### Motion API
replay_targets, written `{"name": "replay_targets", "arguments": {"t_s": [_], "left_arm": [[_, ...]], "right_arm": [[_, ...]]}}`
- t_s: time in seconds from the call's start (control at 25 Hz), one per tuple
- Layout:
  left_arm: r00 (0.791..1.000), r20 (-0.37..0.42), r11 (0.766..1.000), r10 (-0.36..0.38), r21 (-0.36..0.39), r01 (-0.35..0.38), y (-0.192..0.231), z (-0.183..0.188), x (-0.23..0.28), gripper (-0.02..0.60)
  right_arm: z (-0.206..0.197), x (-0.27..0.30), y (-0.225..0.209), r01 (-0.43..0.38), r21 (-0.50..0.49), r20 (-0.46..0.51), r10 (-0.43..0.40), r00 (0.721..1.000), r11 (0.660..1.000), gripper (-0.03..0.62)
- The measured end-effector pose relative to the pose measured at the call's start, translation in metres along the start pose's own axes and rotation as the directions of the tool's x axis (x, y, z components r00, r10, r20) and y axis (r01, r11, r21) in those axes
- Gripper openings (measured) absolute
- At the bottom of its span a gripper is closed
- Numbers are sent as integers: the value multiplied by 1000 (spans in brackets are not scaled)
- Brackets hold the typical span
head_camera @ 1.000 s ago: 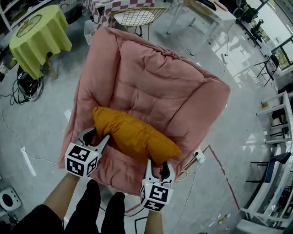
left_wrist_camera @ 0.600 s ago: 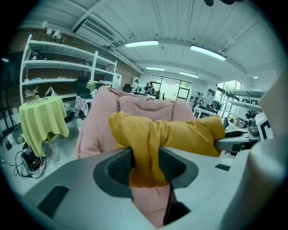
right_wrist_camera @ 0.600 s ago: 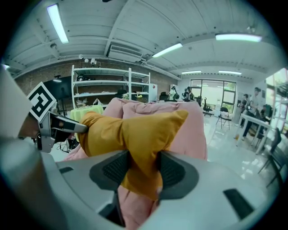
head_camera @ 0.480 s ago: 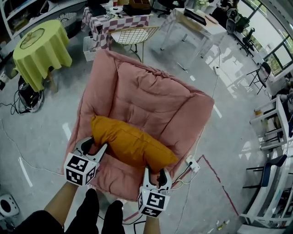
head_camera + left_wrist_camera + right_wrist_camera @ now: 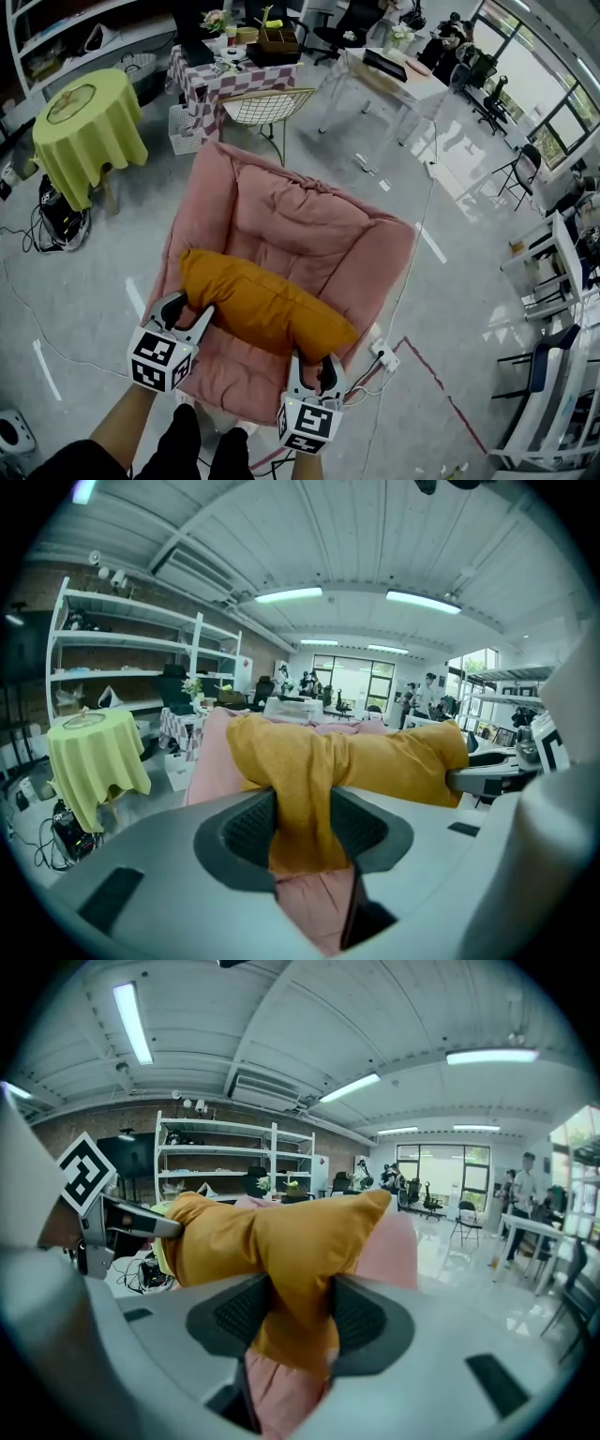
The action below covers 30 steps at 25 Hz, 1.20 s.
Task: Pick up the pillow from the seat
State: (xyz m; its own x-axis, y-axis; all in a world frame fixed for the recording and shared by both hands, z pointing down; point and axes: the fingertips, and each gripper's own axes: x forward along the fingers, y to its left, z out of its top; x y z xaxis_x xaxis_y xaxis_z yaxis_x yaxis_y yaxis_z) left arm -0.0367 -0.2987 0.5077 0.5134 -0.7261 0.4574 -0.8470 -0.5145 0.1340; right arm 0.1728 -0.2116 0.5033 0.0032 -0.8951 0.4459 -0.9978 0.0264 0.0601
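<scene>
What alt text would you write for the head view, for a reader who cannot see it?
The left gripper and right gripper each pinch one end of an orange pillow over a pink cushioned seat. A yellow-green draped table stands beyond it.

- The left gripper [image 5: 190, 309] has risen, carrying up the pillow [image 5: 262, 305] end clamped in its jaws.
- The right gripper [image 5: 316, 361] has risen by a like amount with the opposite end.
- The seat [image 5: 281, 216] now lies farther below both grippers and shows smaller in the head view.
- Beyond the grippers, more of the room shows, and the checkered table [image 5: 220, 75] has come fully into view.
</scene>
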Motion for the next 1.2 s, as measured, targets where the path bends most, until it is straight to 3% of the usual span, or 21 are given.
{"name": "replay_targets", "arguments": {"t_s": [0.36,1.2], "left_arm": [[998,66,1000,16,21,-18,-6,49,-38,183],[982,187,998,22,56,-33,-28,115,-112,183]], "right_arm": [[48,-30,3,-3,-8,54,4,999,1000,216],[118,-100,6,12,-40,173,-5,985,999,216]]}}
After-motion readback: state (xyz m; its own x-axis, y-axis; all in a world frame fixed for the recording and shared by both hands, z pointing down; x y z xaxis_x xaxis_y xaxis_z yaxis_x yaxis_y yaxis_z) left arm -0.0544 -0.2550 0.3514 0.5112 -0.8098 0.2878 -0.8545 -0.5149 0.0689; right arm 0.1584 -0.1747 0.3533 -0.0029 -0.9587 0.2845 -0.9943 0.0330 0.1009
